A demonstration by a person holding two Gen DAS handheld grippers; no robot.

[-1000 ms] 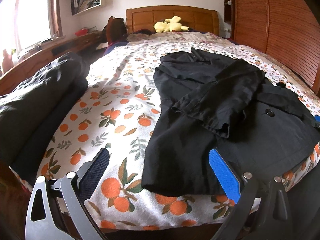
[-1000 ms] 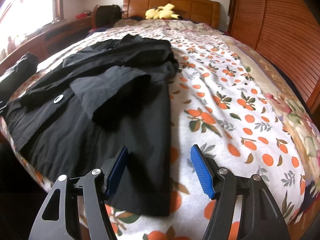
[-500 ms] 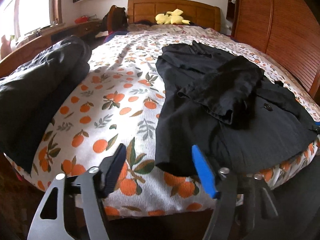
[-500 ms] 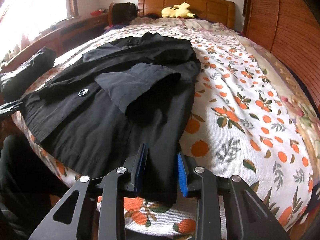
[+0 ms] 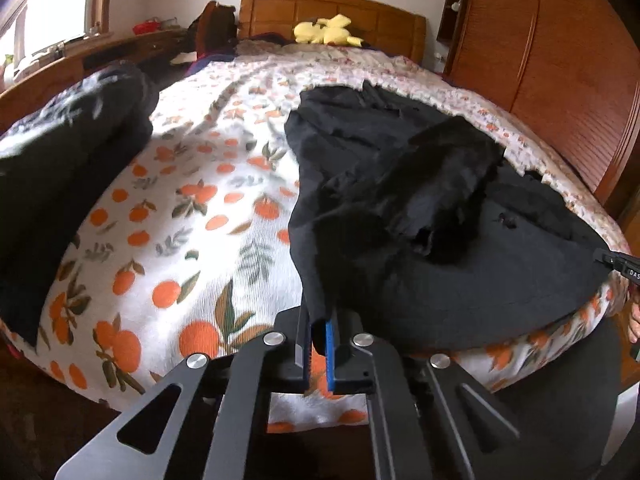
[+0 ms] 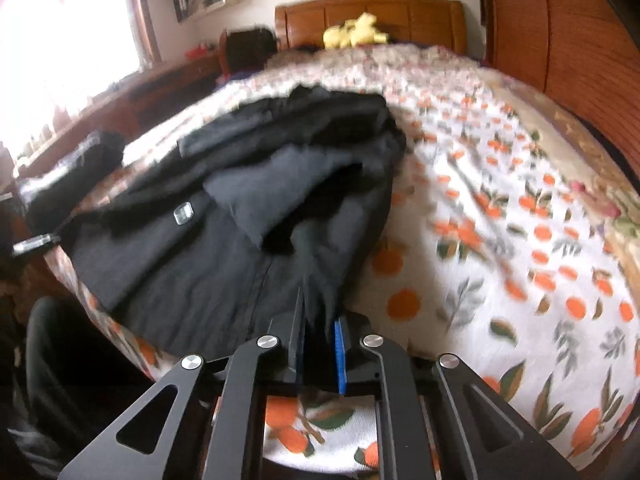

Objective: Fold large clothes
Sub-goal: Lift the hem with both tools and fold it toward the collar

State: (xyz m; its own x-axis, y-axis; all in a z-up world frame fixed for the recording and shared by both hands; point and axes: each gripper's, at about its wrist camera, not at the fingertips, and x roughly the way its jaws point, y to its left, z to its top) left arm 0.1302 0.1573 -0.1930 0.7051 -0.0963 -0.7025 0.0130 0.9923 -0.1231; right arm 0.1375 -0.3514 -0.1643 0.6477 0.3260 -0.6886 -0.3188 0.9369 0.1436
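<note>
A black coat (image 5: pixel 420 216) lies spread on the bed with one sleeve folded across its front. My left gripper (image 5: pixel 318 336) is shut on the coat's near left hem corner at the foot of the bed. In the right wrist view the same coat (image 6: pixel 248 216) shows a grey folded sleeve and a silver button. My right gripper (image 6: pixel 318 336) is shut on the near right hem corner. Both corners are lifted slightly off the sheet. The right gripper's tip (image 5: pixel 618 266) shows at the left wrist view's right edge.
The bed has a white sheet with orange fruit print (image 5: pixel 180 240). Another dark garment (image 5: pixel 68 168) lies along the bed's left edge. A yellow plush toy (image 5: pixel 326 32) rests by the wooden headboard. A wooden wardrobe (image 5: pixel 560 60) stands on the right.
Both grippers closed from open onto the coat's near hem corners, the right first, and have drawn the corners up and back towards the foot of the bed.
</note>
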